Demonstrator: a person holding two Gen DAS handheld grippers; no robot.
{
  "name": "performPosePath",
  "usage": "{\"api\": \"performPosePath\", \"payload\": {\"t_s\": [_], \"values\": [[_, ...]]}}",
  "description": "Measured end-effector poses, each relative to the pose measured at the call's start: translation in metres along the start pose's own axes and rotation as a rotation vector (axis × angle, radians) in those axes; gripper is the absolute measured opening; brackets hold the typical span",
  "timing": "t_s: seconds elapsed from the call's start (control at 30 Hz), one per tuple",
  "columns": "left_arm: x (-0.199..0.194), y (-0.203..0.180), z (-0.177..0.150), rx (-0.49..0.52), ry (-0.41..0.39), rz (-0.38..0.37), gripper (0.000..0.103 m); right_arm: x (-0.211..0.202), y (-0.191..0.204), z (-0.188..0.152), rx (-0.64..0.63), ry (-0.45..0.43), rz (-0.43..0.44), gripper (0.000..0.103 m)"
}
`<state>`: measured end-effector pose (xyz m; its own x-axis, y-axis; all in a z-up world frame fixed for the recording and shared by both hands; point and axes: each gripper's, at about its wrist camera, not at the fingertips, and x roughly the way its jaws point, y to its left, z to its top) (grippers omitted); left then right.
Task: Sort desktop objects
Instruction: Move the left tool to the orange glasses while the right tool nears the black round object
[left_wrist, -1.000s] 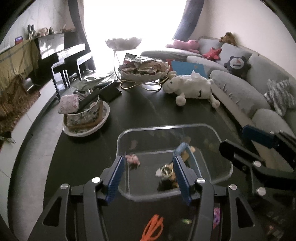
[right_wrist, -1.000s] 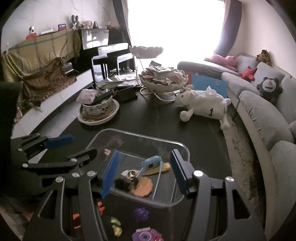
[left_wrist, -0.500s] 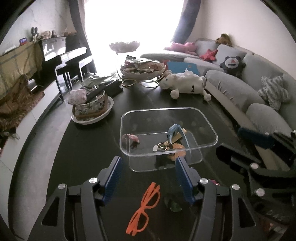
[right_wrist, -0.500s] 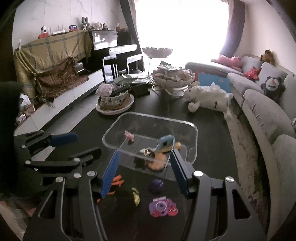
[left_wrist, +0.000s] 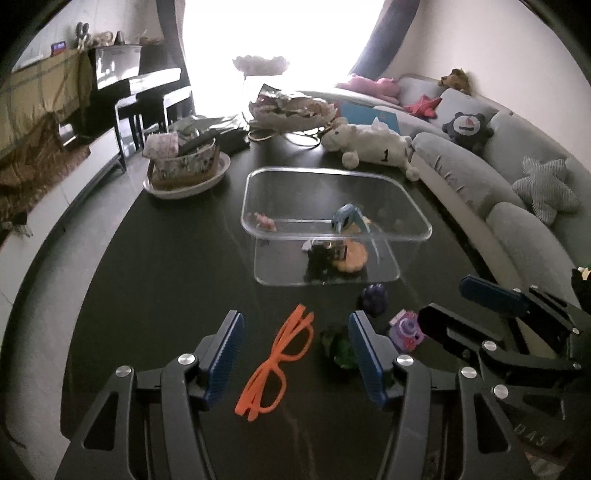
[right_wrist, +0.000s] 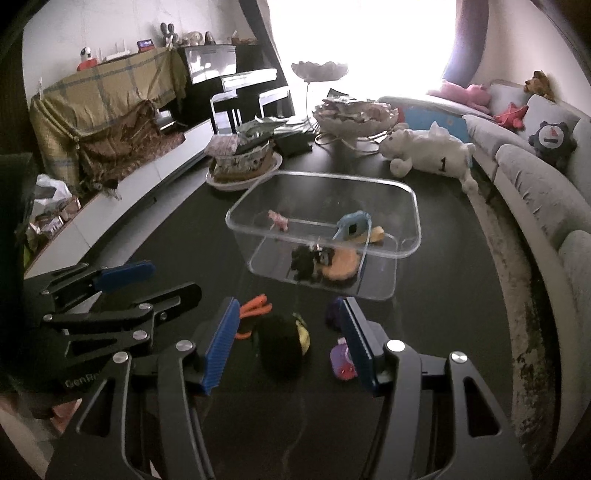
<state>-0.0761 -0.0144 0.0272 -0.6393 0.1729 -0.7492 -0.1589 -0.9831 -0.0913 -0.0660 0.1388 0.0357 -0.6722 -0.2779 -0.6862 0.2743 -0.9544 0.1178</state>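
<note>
In the left wrist view, my left gripper hangs open over the dark table, and orange glasses lie flat on the tabletop between its fingers, untouched. A green piece, a dark purple lump and a purple toy camera lie close by. My right gripper is open above a black and yellow object, with the toy camera by its right finger. Behind them stands a clear plastic box holding a blue item, an orange disc, a black item and a small pink piece.
A bowl on a white plate sits at the back left, a tiered dish of papers at the back centre, and a white plush sheep beside it. A grey sofa curves along the right edge of the table.
Both grippers have drawn back from over the clear box toward the near end of the table and sunk lower. The glasses and small loose items have come into view under them.
</note>
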Motion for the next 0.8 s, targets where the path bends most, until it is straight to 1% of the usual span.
{"api": "performPosePath", "payload": {"t_s": [0.27,0.4,0.47,0.6,0.7,0.8], "values": [[0.008,0.005,-0.022,-0.004,0.037,0.002,0.054,0.012,0.005,-0.019,-0.010,0.047,0.016,0.055],[0.012,0.006,-0.027,0.017,0.045,0.036,0.054,0.020,0.007,-0.025,-0.006,0.065,0.026,0.055],[0.015,0.009,-0.029,0.006,0.057,0.033,0.053,0.024,0.007,-0.027,0.001,0.073,0.038,0.055],[0.026,0.020,-0.034,-0.061,0.115,-0.023,0.053,0.031,0.008,-0.027,-0.006,0.082,0.052,0.055],[0.033,0.023,-0.037,-0.061,0.134,-0.024,0.053,0.038,0.010,-0.027,-0.015,0.095,0.056,0.055],[0.038,0.024,-0.037,-0.040,0.130,0.000,0.053,0.047,0.009,-0.028,-0.014,0.111,0.058,0.055]]}}
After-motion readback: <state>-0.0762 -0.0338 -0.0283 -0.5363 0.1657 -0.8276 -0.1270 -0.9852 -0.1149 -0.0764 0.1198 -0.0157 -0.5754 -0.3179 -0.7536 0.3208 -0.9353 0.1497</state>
